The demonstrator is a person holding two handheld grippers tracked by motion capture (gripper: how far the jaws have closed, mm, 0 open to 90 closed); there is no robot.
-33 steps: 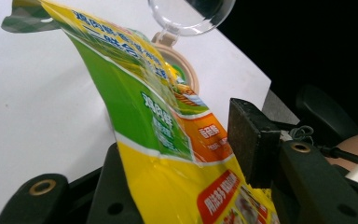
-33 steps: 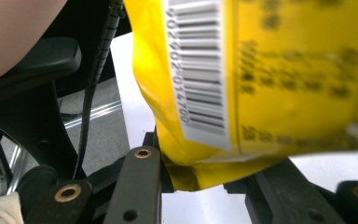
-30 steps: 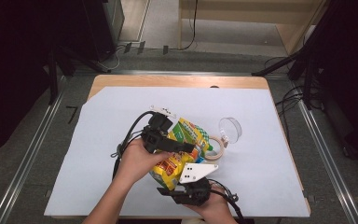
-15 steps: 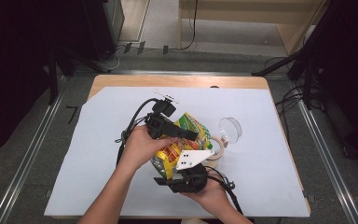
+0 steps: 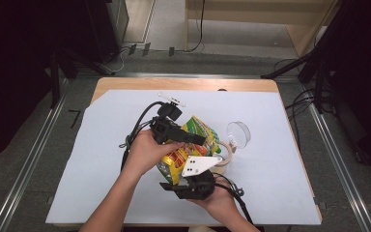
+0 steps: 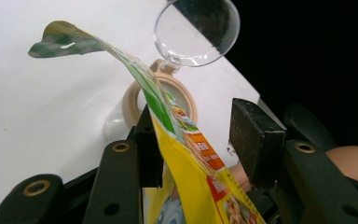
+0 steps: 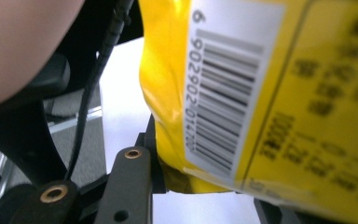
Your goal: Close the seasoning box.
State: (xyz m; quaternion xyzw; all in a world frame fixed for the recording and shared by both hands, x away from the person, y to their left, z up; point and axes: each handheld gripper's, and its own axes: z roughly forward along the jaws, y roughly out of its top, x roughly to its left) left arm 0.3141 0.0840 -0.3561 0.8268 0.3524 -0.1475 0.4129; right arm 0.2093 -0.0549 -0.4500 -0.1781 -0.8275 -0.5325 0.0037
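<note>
Right gripper (image 5: 188, 186) shifted up-frame, jaws just opening, gripping yellow bag (image 5: 186, 145); left gripper (image 5: 193, 140) half-open around bag, unchanged.

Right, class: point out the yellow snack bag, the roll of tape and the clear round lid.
yellow snack bag (image 5: 200, 131): high view, its printed front.
roll of tape (image 6: 129, 100): left gripper view, its beige outer rim.
clear round lid (image 5: 238, 133): high view, its transparent middle.
</note>
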